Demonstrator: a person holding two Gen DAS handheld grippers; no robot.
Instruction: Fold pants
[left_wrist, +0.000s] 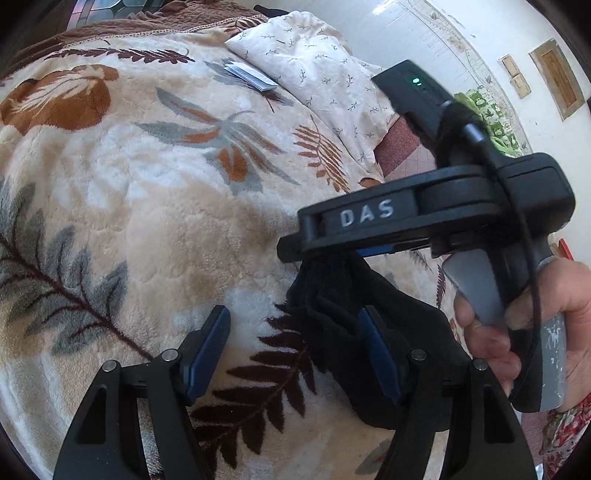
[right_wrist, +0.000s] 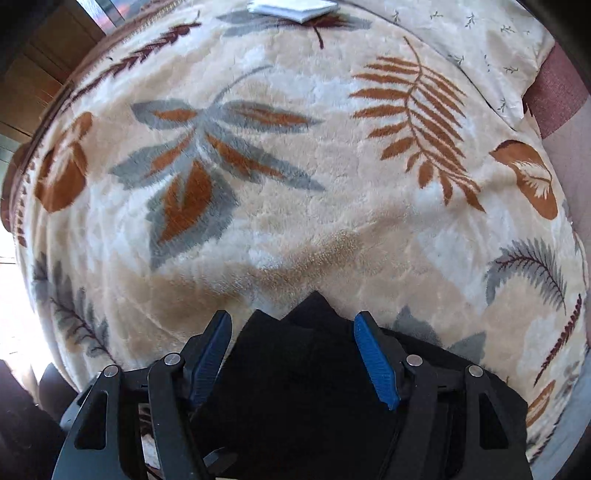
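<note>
Your left tongs (left_wrist: 295, 354) stand wide apart over the bed, with only the leaf-patterned blanket (left_wrist: 155, 221) between the blue pads; nothing is gripped there. The black pants (left_wrist: 402, 332) lie bunched on the blanket to the right of them, behind the right-hand pad, and one end rises to your right tongs (left_wrist: 328, 254).

In the left wrist view those right tongs cross the picture from the right, with your hand (left_wrist: 517, 325) around the grey handle, and black cloth hangs from their tip. Whether the tip pinches the cloth or the cloth only drapes there, that view does not settle.

In the right wrist view the right tongs (right_wrist: 291, 354) point down at the blanket (right_wrist: 295, 166) with their jaws well apart. The pants (right_wrist: 295, 369) fill the gap between the pads, peaks of cloth poking past the tips. I cannot tell whether the pads press on it.

A pillow (left_wrist: 325, 74) and a small white folded thing (left_wrist: 251, 75) lie at the far end of the bed.
</note>
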